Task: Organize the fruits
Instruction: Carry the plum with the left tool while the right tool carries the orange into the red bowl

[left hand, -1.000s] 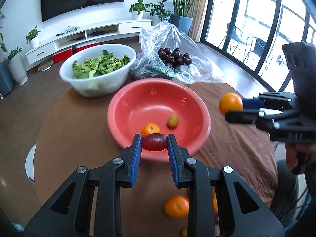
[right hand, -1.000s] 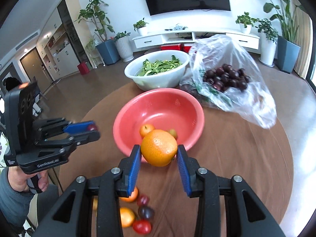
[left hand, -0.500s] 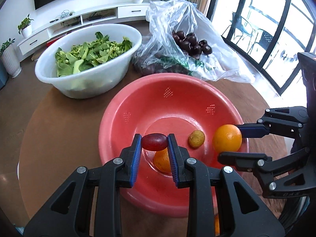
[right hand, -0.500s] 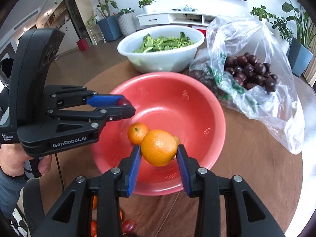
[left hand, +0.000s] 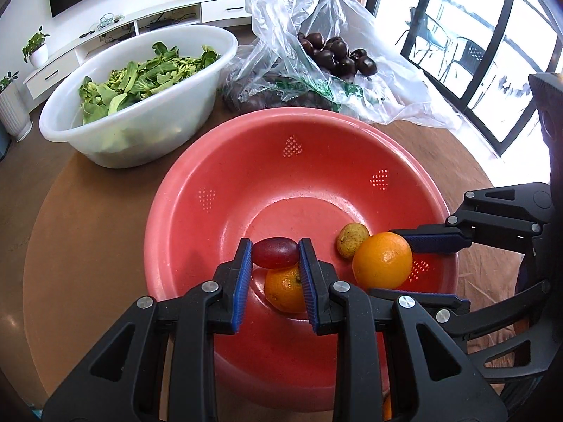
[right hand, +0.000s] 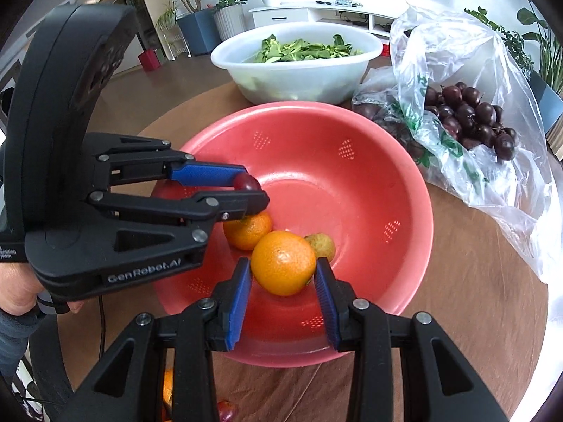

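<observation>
A red bowl (left hand: 225, 190) (right hand: 404, 190) sits on the brown table. In it lie a small orange (left hand: 285, 290) (right hand: 246, 232) and a yellowish fruit (left hand: 352, 244) (right hand: 322, 246). My left gripper (left hand: 275, 258) (right hand: 253, 190) is shut on a dark red grape-like fruit (left hand: 275, 253) (right hand: 246, 183) and holds it over the bowl. My right gripper (right hand: 283, 281) (left hand: 404, 267) holds a large orange (right hand: 283, 262) (left hand: 381, 260) low inside the bowl; a small gap shows beside its pads.
A white basin of green leaves (left hand: 140, 81) (right hand: 299, 59) stands behind the bowl. A clear plastic bag of dark fruits (left hand: 337, 56) (right hand: 471, 116) lies at the back right. Loose fruits (right hand: 169, 387) lie on the table by the near edge.
Both grippers have moved forward and down into the red bowl with their fruits. The right gripper's pads look slightly wider around the large orange.
</observation>
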Tool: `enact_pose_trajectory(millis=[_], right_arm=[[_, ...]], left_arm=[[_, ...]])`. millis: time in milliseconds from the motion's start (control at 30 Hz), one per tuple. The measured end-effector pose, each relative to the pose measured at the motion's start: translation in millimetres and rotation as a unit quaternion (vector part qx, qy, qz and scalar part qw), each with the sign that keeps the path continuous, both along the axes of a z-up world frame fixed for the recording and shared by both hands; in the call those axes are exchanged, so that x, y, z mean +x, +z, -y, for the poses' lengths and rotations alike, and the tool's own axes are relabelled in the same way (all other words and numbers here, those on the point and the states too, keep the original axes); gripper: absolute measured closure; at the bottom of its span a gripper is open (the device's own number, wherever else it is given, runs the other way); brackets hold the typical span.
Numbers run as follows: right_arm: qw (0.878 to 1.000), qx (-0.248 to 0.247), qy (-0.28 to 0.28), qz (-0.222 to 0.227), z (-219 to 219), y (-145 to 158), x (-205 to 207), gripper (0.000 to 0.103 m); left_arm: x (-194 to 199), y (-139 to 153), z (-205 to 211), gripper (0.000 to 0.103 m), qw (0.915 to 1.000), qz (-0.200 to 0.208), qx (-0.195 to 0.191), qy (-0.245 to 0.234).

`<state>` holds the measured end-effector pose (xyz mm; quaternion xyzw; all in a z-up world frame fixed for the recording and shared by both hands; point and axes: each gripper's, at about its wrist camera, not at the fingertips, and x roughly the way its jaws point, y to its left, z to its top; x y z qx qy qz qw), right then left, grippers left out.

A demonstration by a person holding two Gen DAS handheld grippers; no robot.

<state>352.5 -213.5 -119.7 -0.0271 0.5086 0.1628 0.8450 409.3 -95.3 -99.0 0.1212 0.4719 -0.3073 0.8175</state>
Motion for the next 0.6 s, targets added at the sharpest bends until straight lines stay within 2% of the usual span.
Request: enact_pose_trajectory(millis=[400, 533, 600], right_arm=[[1.0, -0.028, 0.013, 0.005, -5.6, -4.9, 3.3, 0.063], [1.0, -0.022, 0.016, 0.008, -6.4, -3.3, 2.6, 0.052], [0.999, -0.033, 0.016, 0.012, -7.7, -3.3, 1.2, 0.051]], left_arm=[[1.4, -0.3, 2.1, 0.077, 0.9999, 0.004, 0.009, 0.002], [1.6, -0.4, 2.1, 0.077, 0.9999, 0.004, 0.01, 0.002], [1.8, -0.2, 2.0, 0.077, 0.9999, 0.004, 0.01, 0.003]])
